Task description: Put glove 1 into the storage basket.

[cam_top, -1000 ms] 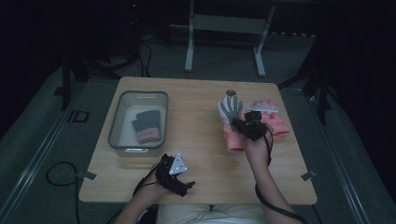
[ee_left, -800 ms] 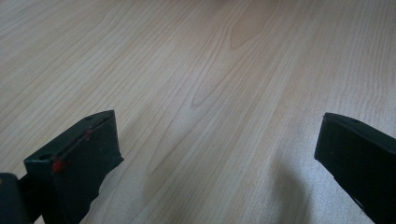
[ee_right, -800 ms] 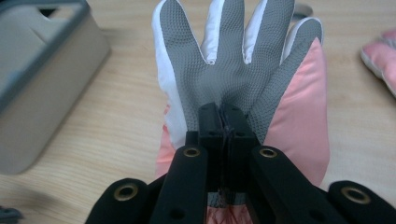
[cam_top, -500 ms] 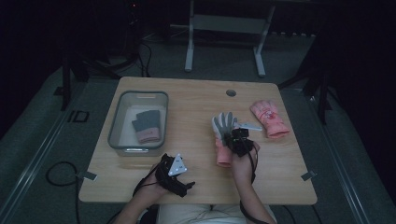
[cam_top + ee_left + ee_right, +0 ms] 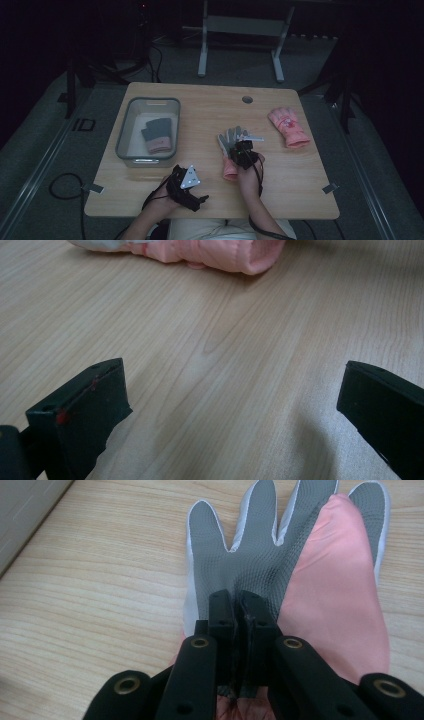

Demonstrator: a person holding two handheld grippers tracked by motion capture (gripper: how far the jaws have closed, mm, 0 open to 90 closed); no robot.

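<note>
Mid-desk (image 5: 200,125), right gripper (image 5: 242,605) fingers clamp the glove (image 5: 280,560) palm, apparently; bin (image 5: 125,131) lies leftward; left gripper (image 5: 230,405) fingers apart.

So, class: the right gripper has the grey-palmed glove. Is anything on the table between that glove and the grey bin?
Nothing visible. Bare table lies between the glove, clamped in the right gripper, and the bin. The left gripper rests open near the table's front edge, off that line.

Your table (image 5: 210,107) is light wood with rounded corners and a round hole (image 5: 247,99) near its far edge. It stands on grey carpet (image 5: 45,150) in dim light. Beyond it stands a metal frame (image 5: 240,30); cables (image 5: 62,187) trail at near left.
</note>
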